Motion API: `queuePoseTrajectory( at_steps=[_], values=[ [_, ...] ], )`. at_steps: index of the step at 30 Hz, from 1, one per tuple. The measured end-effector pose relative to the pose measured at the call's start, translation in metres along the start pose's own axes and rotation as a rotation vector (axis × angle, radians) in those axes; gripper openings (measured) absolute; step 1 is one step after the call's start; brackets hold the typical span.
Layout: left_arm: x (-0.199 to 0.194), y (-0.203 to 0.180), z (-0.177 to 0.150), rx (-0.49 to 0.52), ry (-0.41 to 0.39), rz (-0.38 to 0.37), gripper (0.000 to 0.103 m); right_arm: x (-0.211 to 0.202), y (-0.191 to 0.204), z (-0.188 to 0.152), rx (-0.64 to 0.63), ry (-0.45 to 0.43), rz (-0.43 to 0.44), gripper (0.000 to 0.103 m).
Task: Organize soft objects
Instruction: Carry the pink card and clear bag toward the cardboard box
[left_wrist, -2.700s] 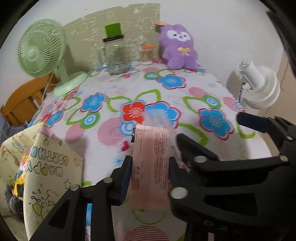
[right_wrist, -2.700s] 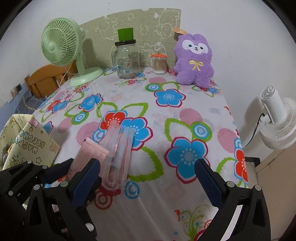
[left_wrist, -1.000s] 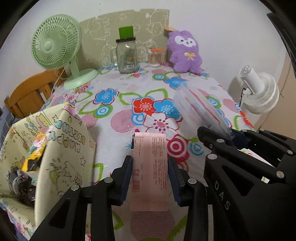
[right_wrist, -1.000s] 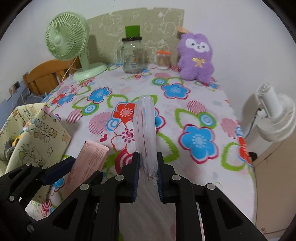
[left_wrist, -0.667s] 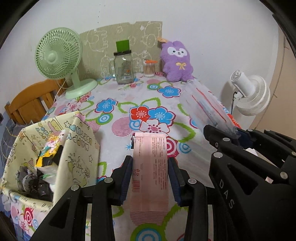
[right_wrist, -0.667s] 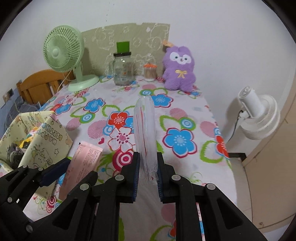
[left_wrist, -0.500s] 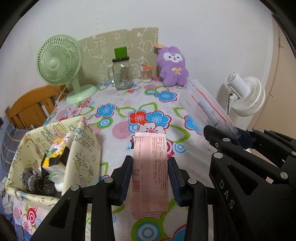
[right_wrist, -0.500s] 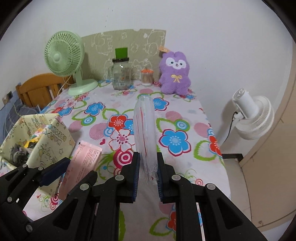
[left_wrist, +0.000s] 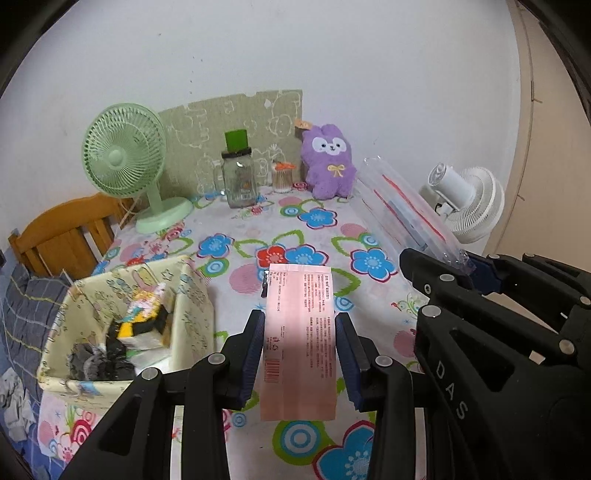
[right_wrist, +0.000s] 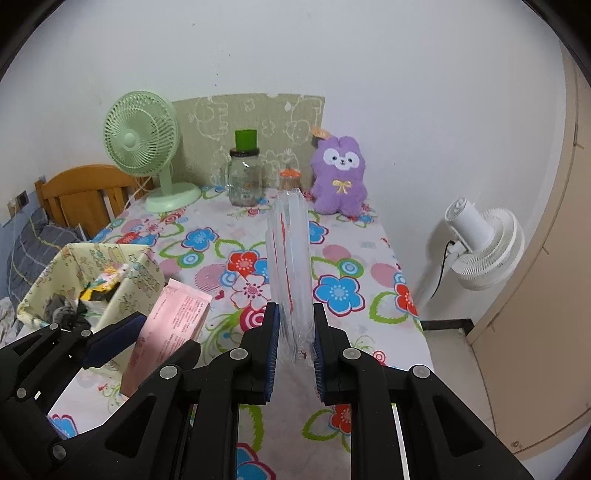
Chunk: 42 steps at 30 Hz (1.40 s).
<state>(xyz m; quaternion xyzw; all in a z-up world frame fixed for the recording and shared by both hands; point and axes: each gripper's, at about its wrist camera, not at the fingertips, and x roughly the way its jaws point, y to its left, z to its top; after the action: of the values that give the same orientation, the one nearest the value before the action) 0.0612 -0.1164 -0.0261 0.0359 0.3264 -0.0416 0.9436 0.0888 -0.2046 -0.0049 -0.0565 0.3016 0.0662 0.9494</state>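
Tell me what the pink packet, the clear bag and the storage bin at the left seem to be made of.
Pink packet: probably thin matte plastic film, flat, with small print and a barcode.
Clear bag: glossy transparent plastic; the tablecloth shows through, with red stripes.
Storage bin: seemingly printed fabric, matte, with slack, sagging walls.

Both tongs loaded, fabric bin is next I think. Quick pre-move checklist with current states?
1. Left tongs clamped on pink packet: ok, both pads press its sides.
2. Right tongs clamped on clear plastic pack: ok, held near its lower end.
3. Both items clear of the tablecloth: ok.
4. Fabric bin mouth open: ok.
5. Room left in bin: cannot tell, several items already inside.
6. The two tongs apart from each other: ok, close but not touching.
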Motion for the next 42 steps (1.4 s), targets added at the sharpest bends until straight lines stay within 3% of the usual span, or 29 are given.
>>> queuePoseTrajectory(
  at_steps=[17,42],
  values=[
    [-0.026,0.051,0.002,-0.025,-0.068,0.056,0.039,-0.033,0.050,0.014,-0.044,-0.075,0.080,0.019],
    [-0.003,0.145,-0.008,-0.115,-0.044,0.171,0.039,0.006,0.133,0.029,-0.099,-0.039,0.252,0.019]
  ],
)
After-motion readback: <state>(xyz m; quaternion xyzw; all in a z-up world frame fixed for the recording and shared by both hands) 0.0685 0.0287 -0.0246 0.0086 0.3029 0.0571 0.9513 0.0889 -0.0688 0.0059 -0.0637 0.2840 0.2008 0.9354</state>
